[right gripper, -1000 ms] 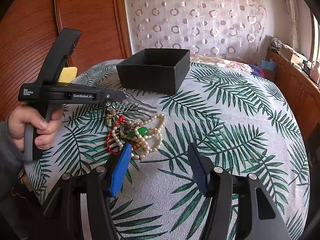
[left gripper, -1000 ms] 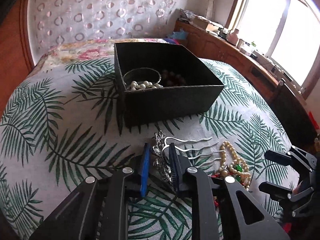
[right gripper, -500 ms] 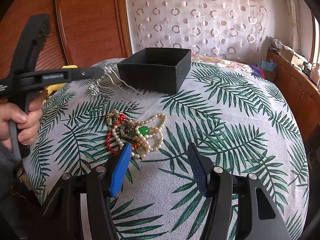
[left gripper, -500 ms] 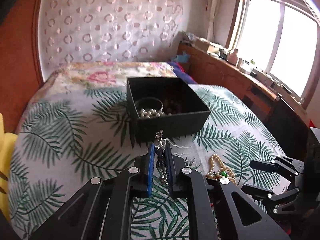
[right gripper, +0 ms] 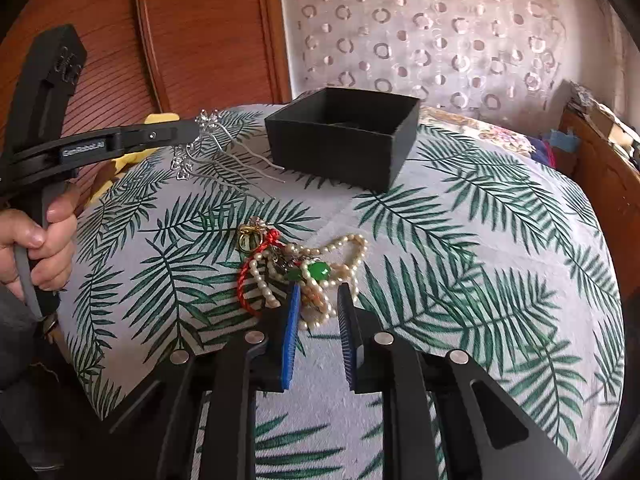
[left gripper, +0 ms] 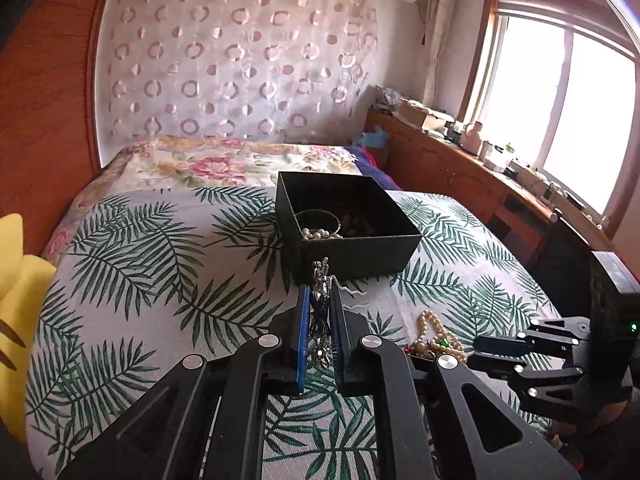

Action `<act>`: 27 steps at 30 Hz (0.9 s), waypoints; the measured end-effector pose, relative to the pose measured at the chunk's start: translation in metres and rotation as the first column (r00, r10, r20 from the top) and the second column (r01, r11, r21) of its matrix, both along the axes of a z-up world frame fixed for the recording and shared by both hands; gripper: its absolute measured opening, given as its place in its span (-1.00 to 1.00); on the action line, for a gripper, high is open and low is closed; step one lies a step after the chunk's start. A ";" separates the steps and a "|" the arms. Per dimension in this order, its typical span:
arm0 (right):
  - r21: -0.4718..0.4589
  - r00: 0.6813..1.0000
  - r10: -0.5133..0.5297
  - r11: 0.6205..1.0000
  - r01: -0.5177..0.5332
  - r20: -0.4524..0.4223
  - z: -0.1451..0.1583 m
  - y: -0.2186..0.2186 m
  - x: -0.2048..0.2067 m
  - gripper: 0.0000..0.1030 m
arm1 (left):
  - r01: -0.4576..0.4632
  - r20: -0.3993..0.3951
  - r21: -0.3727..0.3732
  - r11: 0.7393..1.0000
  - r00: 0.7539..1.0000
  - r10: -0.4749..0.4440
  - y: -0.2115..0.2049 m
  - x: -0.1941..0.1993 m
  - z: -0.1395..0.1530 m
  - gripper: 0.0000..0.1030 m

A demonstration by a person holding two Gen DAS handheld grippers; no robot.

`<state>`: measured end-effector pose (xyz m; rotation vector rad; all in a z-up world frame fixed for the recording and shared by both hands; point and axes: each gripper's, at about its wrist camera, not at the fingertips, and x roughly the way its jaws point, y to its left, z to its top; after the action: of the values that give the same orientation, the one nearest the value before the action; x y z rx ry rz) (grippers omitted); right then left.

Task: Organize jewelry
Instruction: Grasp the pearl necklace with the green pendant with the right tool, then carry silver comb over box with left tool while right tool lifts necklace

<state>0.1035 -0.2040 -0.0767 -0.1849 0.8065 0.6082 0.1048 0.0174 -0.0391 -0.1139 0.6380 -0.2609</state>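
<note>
My left gripper is shut on a silver hair comb, held up in the air just in front of the black box. Pearls lie inside the box. In the right wrist view the same comb hangs from the left gripper, its prongs pointing at the black box. My right gripper sits low at the near edge of the jewelry pile. Its jaws are closing, and pearl strands sit pinched between the pads.
The leaf-print bedspread falls away at its rounded edges. A person's hand grips the left tool's handle. A yellow cushion lies at the left. A wooden cabinet with clutter runs along under the window.
The left gripper has lifted the silver comb off the bedspread and carried it toward the box. The right jaws have narrowed from wide apart to close around the pearl strands.
</note>
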 end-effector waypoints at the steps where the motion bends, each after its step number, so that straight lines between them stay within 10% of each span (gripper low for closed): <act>1: -0.013 1.000 0.006 1.000 -0.006 -0.002 -0.001 0.003 0.002 -0.60 | 0.002 0.004 0.004 1.000 1.000 -0.002 -0.002 -0.001 0.001 -0.84; 12: -0.105 0.998 0.069 0.992 -0.069 0.001 -0.005 0.020 0.004 -0.89 | 0.014 0.015 0.009 1.000 1.000 -0.014 -0.006 -0.006 0.004 -0.84; 27: 0.007 0.993 0.046 0.999 -0.048 0.112 0.052 0.004 0.001 -0.89 | 0.011 0.065 0.015 1.000 0.998 -0.011 -0.004 -0.017 0.018 -0.84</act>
<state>0.1049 -0.2004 -0.0248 -0.2280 0.6926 0.6403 0.0882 0.0132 -0.0209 -0.0877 0.5758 -0.2696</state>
